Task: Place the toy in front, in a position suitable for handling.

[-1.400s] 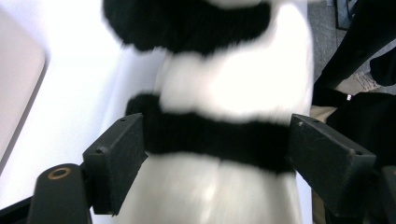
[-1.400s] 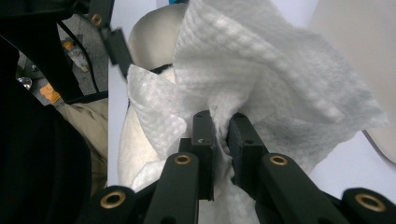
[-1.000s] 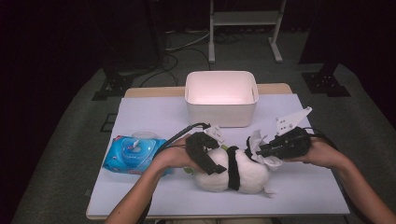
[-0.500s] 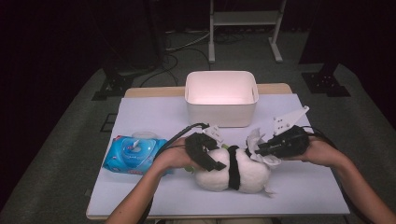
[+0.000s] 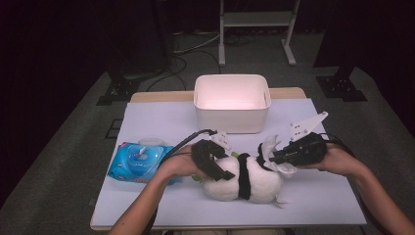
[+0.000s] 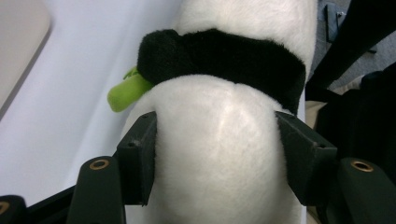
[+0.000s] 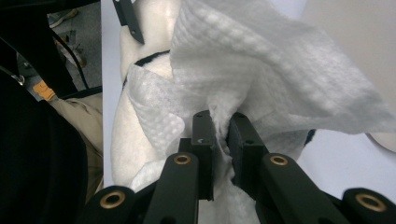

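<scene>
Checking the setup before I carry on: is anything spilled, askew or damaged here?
Nothing stands out. The white and black plush panda lies on its side between the left tongs; the right tongs pinch a white textured wipe.

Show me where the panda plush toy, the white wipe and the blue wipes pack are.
panda plush toy [image 5: 247, 183], high view, on its black band.
white wipe [image 7: 261, 65], right gripper view, on the textured sheet above the claw.
blue wipes pack [image 5: 139, 160], high view, on its top face.

panda toy's [image 5: 244, 183] face hidden under the wipe [image 7: 261, 79], wipes pack [image 5: 139, 162] label too blurry to read, near forearms cut off
</scene>
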### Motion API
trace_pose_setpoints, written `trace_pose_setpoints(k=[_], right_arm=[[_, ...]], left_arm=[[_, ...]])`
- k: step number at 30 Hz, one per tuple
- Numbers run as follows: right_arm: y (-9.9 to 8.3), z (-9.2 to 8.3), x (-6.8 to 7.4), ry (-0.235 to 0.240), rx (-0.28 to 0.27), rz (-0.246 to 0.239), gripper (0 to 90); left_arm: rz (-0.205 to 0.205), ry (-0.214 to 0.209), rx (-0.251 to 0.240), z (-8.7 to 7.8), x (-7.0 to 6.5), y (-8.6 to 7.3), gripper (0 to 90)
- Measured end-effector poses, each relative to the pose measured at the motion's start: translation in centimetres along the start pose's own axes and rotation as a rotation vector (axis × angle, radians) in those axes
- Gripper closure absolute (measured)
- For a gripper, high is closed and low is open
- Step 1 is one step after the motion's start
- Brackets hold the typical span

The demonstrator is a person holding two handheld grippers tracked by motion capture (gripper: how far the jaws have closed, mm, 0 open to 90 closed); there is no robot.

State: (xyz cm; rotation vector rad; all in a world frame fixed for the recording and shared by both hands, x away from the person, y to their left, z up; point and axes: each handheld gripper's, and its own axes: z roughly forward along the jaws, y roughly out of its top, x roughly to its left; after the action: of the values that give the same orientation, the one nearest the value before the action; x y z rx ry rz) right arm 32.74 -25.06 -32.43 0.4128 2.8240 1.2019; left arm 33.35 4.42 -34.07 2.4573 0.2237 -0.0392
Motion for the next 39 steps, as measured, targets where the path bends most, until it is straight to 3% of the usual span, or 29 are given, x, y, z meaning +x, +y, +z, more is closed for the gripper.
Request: trace_pose_setpoints(k=[6,14,26,39], right_arm=[[0.2,0.3,0.4,0.005,0.004,-0.013,81.0],[0.4,0.1,0.5,0.015,0.013,-0.024,81.1],[1.6,-0.3,-0.7,-0.022,-0.002,-0.013,81.1],[1.1,0.3,1.4,0.025,-0.006,-0.047,80.8]], left_arm=[[-0.001,-0.002,-0.005,0.1,0.1,0.7,25.9],[0.035,-0.021,0.034,1.2,-0.6,1.6,27.4],[0.055,-0.054,0.022,0.6,-1.3,1.2,30.8],[0.039,-0.088,-0.003,-0.1,-0.5,2.2,31.2]])
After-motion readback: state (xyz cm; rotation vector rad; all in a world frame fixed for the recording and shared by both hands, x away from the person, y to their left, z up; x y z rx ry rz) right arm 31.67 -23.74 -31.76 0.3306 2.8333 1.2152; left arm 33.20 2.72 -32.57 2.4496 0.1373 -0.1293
